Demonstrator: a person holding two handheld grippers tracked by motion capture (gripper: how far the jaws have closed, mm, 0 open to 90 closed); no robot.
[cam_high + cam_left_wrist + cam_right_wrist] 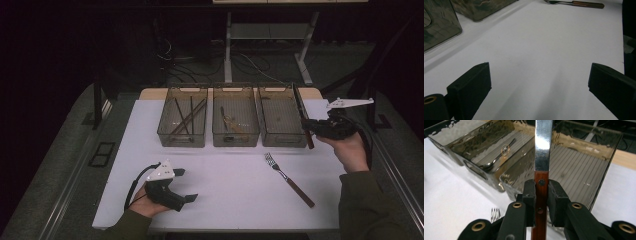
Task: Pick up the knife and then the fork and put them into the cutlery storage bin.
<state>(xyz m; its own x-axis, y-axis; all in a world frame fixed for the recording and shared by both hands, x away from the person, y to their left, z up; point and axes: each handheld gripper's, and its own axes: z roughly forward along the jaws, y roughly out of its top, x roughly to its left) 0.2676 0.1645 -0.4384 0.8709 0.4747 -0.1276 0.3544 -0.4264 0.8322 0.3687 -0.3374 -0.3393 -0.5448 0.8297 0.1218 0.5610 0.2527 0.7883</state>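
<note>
The right gripper (pixel 541 195) held a knife (pixel 541 170) by its handle, with both pads pressed on the wood. The handle was reddish-brown with two dark rivets, and the blade was flat, shiny metal. In the high view the knife (pixel 303 120) stood steeply tilted at the right side of the rightmost bin (pixel 280 125), its blade pointing to the far side above the bin's right wall, and its handle end hanging down in front of the near right corner.

Three clear, brownish plastic bins stood in one row at the far part of the white table (pixel 225 185). The left bin (pixel 183 122) contained several long dark sticks lying crossed, perhaps chopsticks. The middle bin (pixel 236 122) contained some metal cutlery; in the right gripper view a spoon (pixel 499 156) was visible there. The rightmost bin had a ribbed floor, and I could not tell if anything lay in it.

A fork (pixel 289 179) with a similar wooden handle lay on the table, near the right side, apart from the bins.

The left gripper (pixel 539 85) rested near the left front of the table, its jaws wide apart with nothing between them.
</note>
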